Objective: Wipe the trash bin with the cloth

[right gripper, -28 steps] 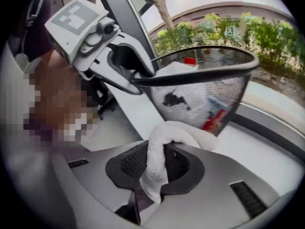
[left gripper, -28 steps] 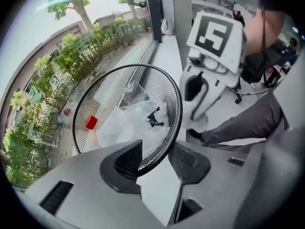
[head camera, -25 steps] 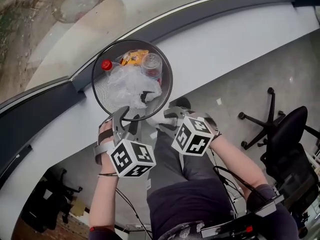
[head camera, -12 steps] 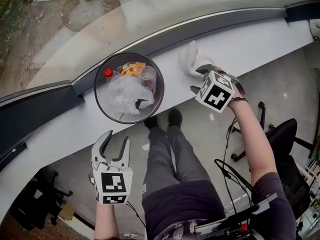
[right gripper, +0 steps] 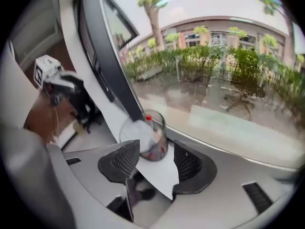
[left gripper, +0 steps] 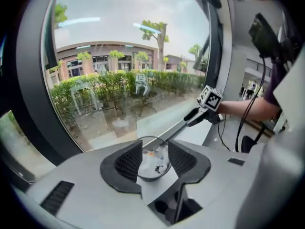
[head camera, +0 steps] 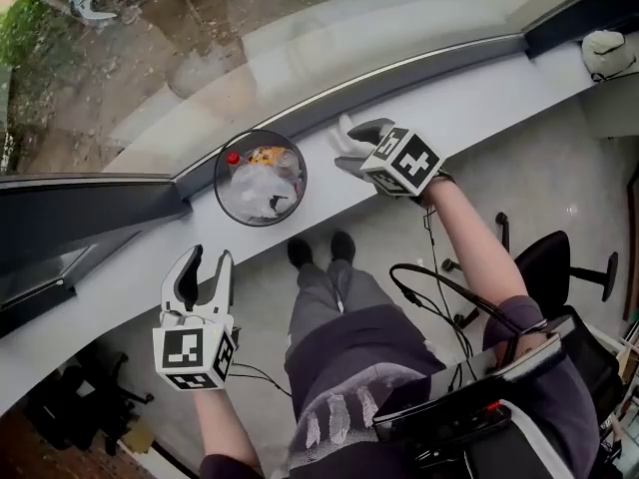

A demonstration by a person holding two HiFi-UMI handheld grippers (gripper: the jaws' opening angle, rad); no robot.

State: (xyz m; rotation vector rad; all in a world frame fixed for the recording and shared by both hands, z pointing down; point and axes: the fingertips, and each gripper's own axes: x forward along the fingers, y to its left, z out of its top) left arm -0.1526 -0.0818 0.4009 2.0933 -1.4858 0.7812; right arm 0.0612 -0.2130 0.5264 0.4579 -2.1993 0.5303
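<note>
The black mesh trash bin, with a red-capped bottle and plastic waste inside, stands on the white ledge. My right gripper hovers over the ledge just right of the bin. Its jaws have just been opening, and the right gripper view shows nothing between them, only the bin farther off. A bit of the white cloth shows on the ledge by the right gripper's fingertips. My left gripper is open and empty, held well short of the bin at the lower left, with the bin seen through its jaws.
A curved window with a dark frame runs behind the ledge. An office chair stands at the right, and a pale object lies on the ledge's far right end. The person's legs and shoes are below the ledge.
Both grippers left the bin's near rim. The left one drew back to the lower left. The right one carried the cloth right onto the ledge and its jaws opened.
</note>
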